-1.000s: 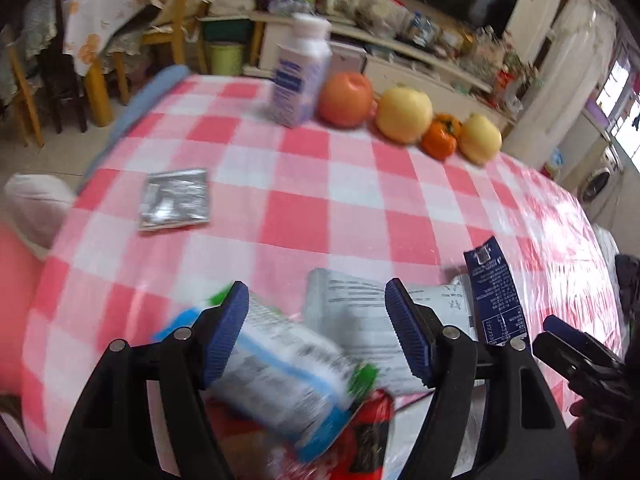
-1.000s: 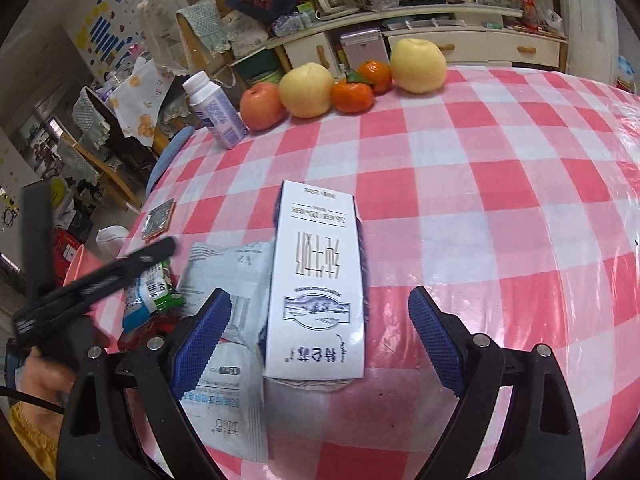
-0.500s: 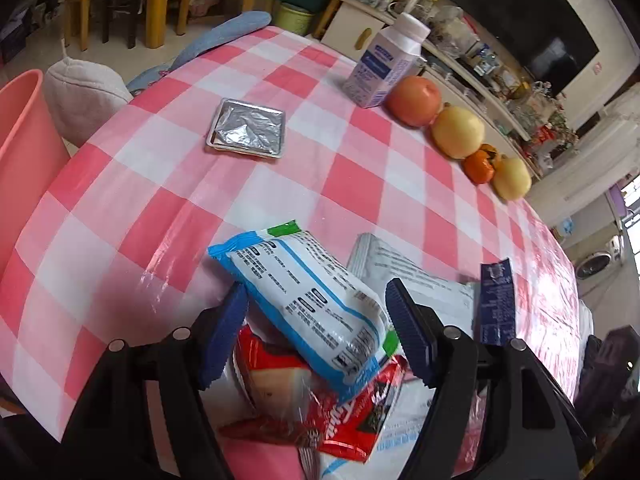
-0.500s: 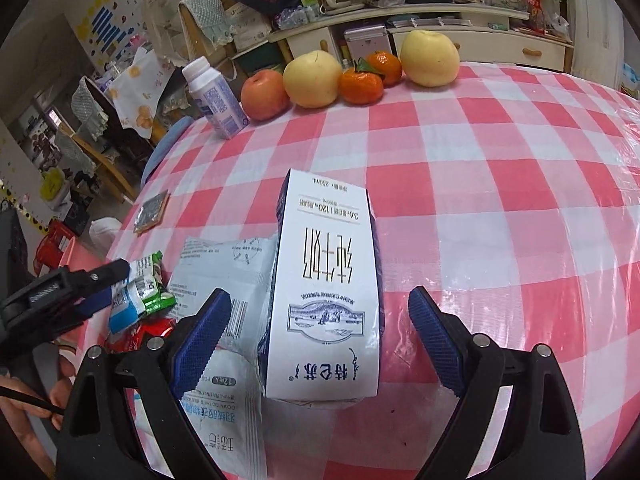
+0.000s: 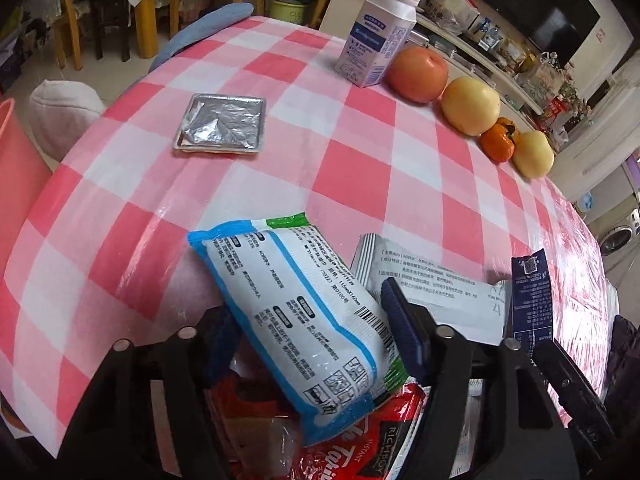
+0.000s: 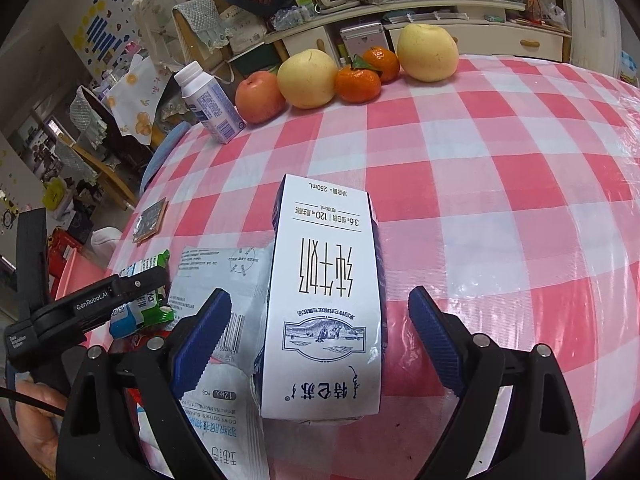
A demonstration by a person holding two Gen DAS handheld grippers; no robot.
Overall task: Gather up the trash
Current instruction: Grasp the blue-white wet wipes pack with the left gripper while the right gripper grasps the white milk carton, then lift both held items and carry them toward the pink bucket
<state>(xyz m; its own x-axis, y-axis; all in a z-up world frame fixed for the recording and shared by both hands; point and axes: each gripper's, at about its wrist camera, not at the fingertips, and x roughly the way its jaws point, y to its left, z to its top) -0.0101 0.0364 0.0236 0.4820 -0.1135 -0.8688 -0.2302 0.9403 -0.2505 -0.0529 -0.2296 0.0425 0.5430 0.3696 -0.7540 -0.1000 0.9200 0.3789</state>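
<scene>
My left gripper (image 5: 312, 336) is shut on a white-and-blue snack packet (image 5: 296, 320), which juts forward between the fingers over a red wrapper (image 5: 360, 448) at the near table edge. A grey-white pouch (image 5: 432, 292) lies beside it. My right gripper (image 6: 320, 332) is open around a white milk carton (image 6: 324, 300) lying flat on the checked cloth, its fingers apart from the carton's sides. The pouch (image 6: 208, 280) lies left of the carton. A foil packet (image 5: 220, 126) lies farther out on the table.
A small milk bottle (image 5: 376, 40), an apple (image 5: 418, 68), two pears (image 5: 472, 106) and oranges (image 5: 498, 144) stand at the table's far edge. A pink bin (image 5: 16, 160) stands left of the table. The left gripper's body (image 6: 80, 312) shows in the right wrist view.
The left gripper has closed on the blue-and-white packet and come nearer the table. The right gripper has edged forward around the milk carton and stays open.
</scene>
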